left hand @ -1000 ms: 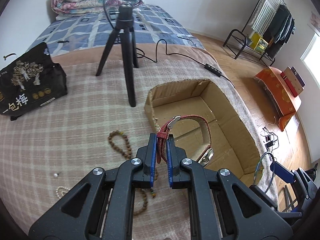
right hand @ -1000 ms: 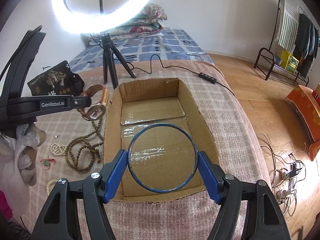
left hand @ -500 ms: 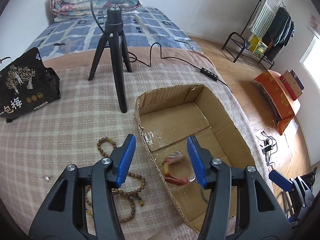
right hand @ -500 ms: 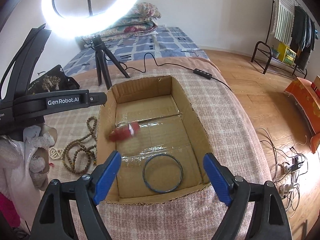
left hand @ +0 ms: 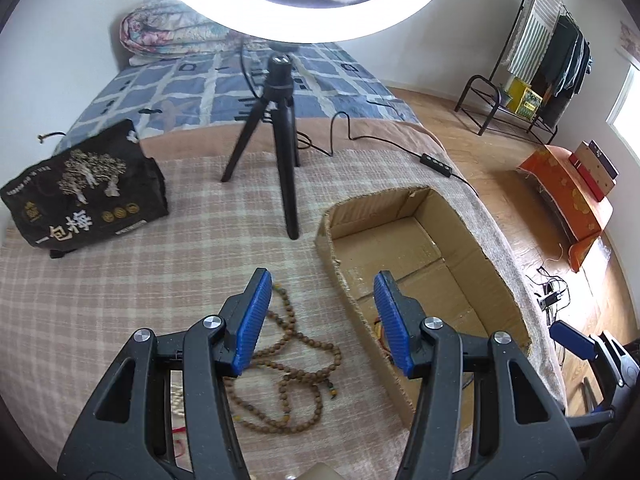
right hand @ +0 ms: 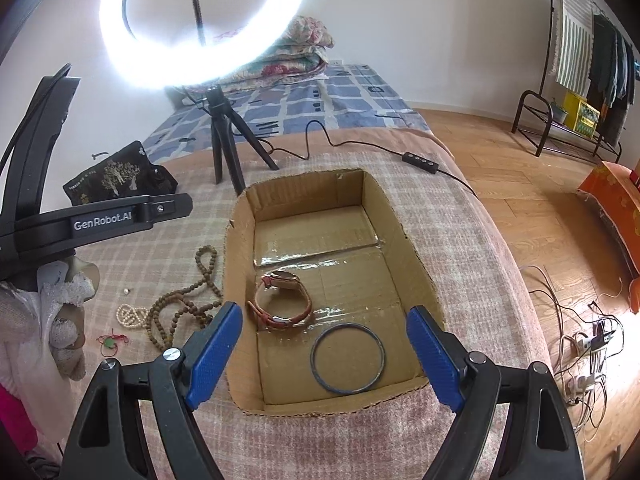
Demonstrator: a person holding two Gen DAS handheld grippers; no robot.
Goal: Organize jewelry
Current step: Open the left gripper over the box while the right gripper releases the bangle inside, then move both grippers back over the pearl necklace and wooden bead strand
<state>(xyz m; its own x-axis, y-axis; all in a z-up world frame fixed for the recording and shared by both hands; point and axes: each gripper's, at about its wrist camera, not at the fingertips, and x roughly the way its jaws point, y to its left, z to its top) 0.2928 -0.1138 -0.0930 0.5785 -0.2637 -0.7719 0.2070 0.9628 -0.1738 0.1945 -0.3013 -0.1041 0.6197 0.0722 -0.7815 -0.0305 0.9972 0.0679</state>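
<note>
An open cardboard box (right hand: 240, 236) sits on the plaid blanket; it also shows in the left wrist view (left hand: 332, 232). Inside lie a red-strapped watch (right hand: 282, 300) and a dark blue bangle (right hand: 347, 357). A brown bead necklace (left hand: 296, 384) lies on the blanket left of the box, also in the right wrist view (right hand: 180, 308). A white pearl bracelet (right hand: 130, 315) and a small red-string charm (right hand: 110, 340) lie beside it. My left gripper (left hand: 322, 320) is open and empty, above the necklace and the box's left wall. My right gripper (right hand: 322, 354) is open and empty over the box's near end.
A ring light on a black tripod (left hand: 282, 136) stands behind the box, its cable (left hand: 400, 146) trailing right. A black printed bag (left hand: 86, 192) lies at the left. The bed edge drops to a wooden floor (right hand: 520, 184) on the right.
Both grippers opened. The watch dropped from my left gripper and the bangle from my right into the box. My left gripper then drew back left over the bead necklace.
</note>
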